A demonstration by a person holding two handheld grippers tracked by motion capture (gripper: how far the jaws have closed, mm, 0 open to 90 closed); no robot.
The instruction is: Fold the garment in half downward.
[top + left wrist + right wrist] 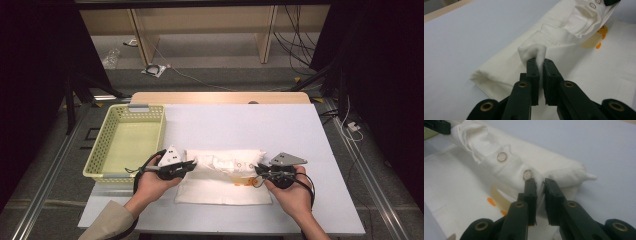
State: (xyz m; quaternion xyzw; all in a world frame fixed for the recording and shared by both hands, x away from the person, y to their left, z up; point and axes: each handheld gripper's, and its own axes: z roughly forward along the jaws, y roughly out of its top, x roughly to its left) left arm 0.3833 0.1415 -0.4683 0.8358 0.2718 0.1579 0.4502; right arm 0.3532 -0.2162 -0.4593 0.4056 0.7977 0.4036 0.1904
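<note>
While both forearms come in from the near edge of the desk, each hand holds its tool low and level, pointing inward at the white garment between them. The left gripper has its fingers nearly closed, pinching a raised tuft of the cloth at the garment's left end. The right gripper mirrors it — fingers close together, clamped on the fabric at the right end, just beside a metal snap. The garment lies partly folded near the desk's front edge: a rolled upper portion with snaps lies over a flat lower layer bearing an orange and yellow print. Nothing stands between the grippers and the cloth. Farther back on the left, a pale green basket sits beside the garment — its inside bare.
</note>
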